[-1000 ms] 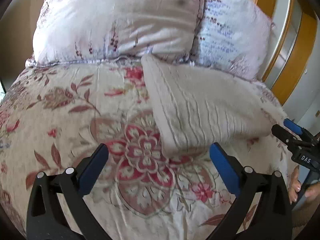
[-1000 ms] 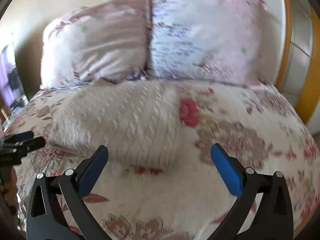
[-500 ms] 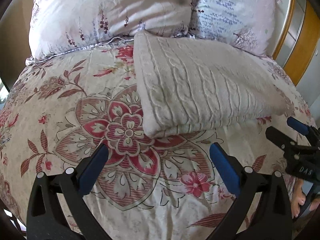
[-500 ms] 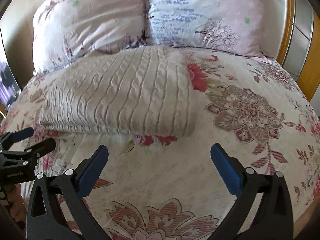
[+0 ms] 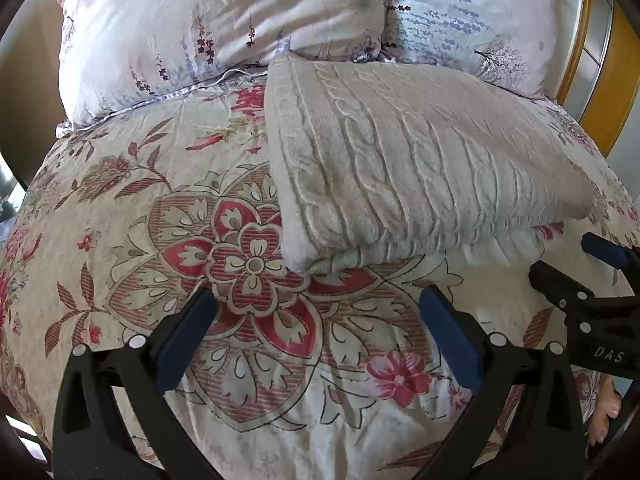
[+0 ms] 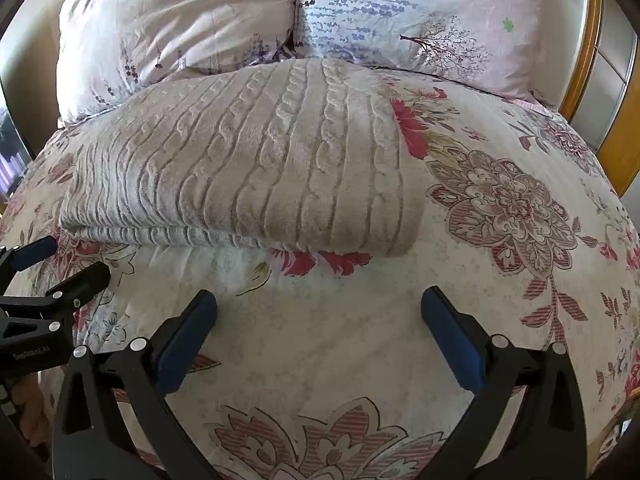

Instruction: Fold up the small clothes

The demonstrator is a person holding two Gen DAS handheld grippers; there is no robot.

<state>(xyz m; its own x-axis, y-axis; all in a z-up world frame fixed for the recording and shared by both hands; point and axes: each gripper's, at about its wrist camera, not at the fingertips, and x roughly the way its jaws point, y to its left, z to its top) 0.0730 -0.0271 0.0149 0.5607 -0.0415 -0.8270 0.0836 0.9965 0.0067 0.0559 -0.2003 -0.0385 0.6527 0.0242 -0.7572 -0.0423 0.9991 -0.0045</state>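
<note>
A cream cable-knit garment lies folded into a thick rectangle on the floral bedspread, its far end near the pillows. It also shows in the right wrist view. My left gripper is open and empty, just short of the garment's near left corner. My right gripper is open and empty, a little in front of the garment's near folded edge. The right gripper shows at the right edge of the left wrist view. The left gripper shows at the left edge of the right wrist view.
Two floral pillows stand against the head of the bed behind the garment. An orange wooden frame and cabinet lie to the right. The bed's right edge drops off near the person's hand.
Both grippers have drawn closer to the bed and steadied, so the folded garment looks larger and sharper. The garment itself has not moved. Both stay open.
</note>
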